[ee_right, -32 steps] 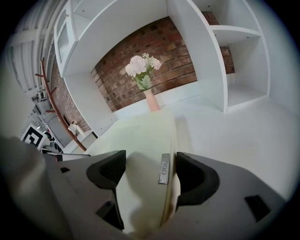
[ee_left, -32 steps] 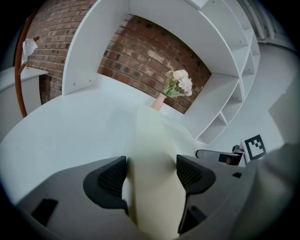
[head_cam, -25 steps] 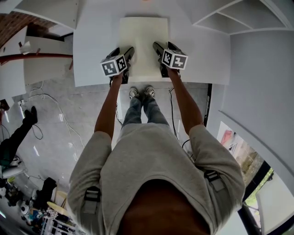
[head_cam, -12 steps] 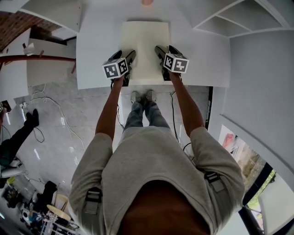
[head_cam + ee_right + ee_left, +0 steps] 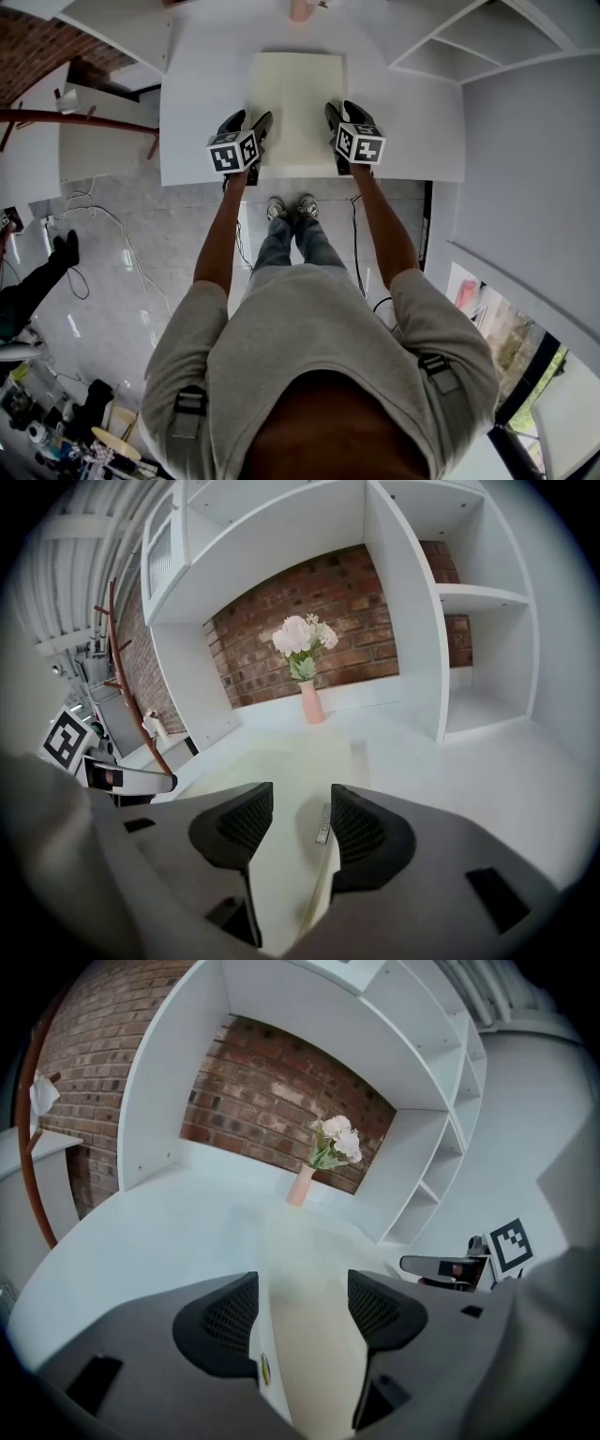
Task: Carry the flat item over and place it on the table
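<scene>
The left gripper (image 5: pixel 302 1288) is standing spread almost to its widest, its jaws having just been closing a little. The left edge of the flat cream board (image 5: pixel 296 94) is showing in the gap, and neither pad is pressing on it. The right gripper (image 5: pixel 300 799) is standing roughly half open, its jaws having just been closing much further. The board's right edge is running up through that gap close to the right-hand jaw, with a small label showing on it, and no grip is showing there either.

The board is lying flat on the white table (image 5: pixel 197 84), near its front edge, with one gripper at each near corner. It is looking smooth, matte and rectangular. The jaws are dark grey and rounded, and their pads (image 5: pixel 230 1312) are carrying a fine mesh texture. Behind the board a slim pink vase (image 5: pixel 310 703) of pale flowers (image 5: pixel 302 637) is standing against a rough red brick wall (image 5: pixel 253 1101), framed by smooth white shelving (image 5: pixel 469 592).
</scene>
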`<act>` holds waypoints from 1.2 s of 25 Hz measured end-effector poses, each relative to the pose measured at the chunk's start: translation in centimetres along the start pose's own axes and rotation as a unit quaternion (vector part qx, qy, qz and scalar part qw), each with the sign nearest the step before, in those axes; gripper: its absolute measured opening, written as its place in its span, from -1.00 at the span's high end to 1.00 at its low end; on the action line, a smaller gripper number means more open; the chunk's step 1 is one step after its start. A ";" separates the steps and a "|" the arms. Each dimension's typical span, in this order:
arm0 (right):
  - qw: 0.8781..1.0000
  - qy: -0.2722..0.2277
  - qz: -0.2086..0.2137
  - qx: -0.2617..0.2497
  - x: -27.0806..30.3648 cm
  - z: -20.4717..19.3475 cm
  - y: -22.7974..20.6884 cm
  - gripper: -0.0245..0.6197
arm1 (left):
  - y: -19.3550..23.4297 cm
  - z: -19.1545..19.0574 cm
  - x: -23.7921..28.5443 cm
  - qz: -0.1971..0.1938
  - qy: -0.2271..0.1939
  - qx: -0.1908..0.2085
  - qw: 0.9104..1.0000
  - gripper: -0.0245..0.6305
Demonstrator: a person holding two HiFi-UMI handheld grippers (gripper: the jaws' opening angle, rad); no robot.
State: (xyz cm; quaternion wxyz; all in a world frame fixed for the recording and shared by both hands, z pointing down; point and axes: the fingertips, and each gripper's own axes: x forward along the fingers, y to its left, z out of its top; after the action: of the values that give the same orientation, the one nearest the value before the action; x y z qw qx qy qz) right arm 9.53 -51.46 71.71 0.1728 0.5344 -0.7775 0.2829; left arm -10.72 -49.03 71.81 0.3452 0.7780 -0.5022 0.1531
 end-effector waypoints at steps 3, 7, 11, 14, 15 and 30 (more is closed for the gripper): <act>1.000 -0.015 0.002 -0.013 -1.3 0.7 0.7 0.35 | -0.4 0.0 -1.0 0.000 -0.012 0.012 1.000 0.05; 0.999 -0.032 0.005 -0.029 -2.7 1.3 1.8 0.51 | -1.1 -0.1 -2.3 -0.006 -0.029 0.017 0.999 0.22; 0.998 -0.042 0.010 -0.046 -4.0 1.4 3.0 0.70 | -2.1 -0.2 -3.5 -0.015 -0.040 0.031 0.999 0.46; 0.997 -0.047 0.020 -0.049 -5.0 1.3 4.0 0.77 | -3.1 -0.5 -4.6 -0.032 -0.048 0.039 0.998 0.63; 0.997 -0.050 0.024 -0.048 -5.4 1.2 4.3 0.79 | -3.5 -0.5 -5.0 -0.035 -0.051 0.043 0.997 0.69; 0.988 -0.079 0.073 -0.106 -11.7 1.3 9.4 0.84 | -7.3 -0.5 -11.9 -0.049 -0.120 0.104 0.986 0.87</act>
State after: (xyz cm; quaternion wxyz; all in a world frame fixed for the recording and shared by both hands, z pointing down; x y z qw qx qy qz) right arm 5.13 -41.19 61.59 0.1452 0.4753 -0.8516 0.1670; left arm -9.52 -38.80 62.39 0.2067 0.8460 -0.4825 0.0930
